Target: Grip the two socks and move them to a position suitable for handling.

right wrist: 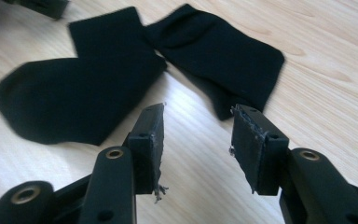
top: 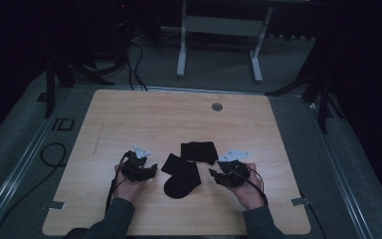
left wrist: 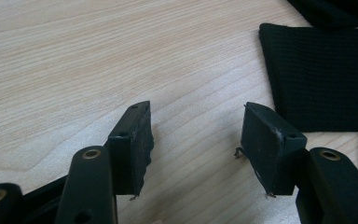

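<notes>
Both grippers, left (top: 151,170) and right (top: 214,174), gape empty beside black socks (top: 183,177)

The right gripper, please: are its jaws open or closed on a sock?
Open. In the right gripper view the right gripper has bare table between its pads, and the black socks lie beyond its tips, untouched.

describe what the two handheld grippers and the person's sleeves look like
Both the left gripper and the right gripper are black, each topped by a grey three-cornered plate and trailing a black cable. The fingers are flat rectangular black pads, frayed at the edges, on arms with brass-coloured rivets. The person wears dark grey-green long sleeves.
</notes>
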A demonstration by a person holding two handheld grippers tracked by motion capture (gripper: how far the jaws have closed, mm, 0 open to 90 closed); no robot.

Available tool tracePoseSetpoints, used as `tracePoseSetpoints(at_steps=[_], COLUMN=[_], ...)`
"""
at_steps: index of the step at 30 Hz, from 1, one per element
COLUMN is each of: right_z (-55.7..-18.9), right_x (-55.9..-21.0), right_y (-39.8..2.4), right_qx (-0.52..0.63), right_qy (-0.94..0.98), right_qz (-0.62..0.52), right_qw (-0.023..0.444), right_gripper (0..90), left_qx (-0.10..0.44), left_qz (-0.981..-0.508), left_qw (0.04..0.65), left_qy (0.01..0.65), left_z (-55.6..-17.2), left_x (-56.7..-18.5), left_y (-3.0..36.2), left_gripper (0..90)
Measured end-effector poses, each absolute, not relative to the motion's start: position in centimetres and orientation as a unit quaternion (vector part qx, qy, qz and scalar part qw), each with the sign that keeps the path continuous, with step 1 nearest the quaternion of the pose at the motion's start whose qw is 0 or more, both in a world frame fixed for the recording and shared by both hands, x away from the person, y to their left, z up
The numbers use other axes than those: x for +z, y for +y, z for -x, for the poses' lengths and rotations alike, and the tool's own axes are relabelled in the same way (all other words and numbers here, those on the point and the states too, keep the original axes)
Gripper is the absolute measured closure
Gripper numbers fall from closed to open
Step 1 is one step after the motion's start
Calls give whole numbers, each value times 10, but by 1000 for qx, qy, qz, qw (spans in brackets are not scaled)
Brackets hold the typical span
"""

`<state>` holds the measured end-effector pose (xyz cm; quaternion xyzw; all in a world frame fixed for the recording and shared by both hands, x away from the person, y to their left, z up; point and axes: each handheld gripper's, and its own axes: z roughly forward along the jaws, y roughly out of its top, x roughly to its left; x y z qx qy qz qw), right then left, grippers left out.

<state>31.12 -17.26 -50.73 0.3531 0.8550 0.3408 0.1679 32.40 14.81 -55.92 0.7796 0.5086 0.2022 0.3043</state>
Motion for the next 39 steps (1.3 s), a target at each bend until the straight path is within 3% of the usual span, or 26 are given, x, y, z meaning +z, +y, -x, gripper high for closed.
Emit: tracePoseSetpoints(at_steps=[21,39], right_z=[-283,-278], right_x=[-524,-555], right_y=[-95,-64], right_qx=[347,338], right_qy=[890,904], right_qz=[-273,-246], right_qw=[116,87], right_gripper=[567,535], left_qx=[204,203], left_qz=[-778,-779], left_qw=[307,307], left_qy=[509,508], left_z=[-323,-323], left_x=[-560,-559], left_y=[147,146], left_gripper=[451,477])
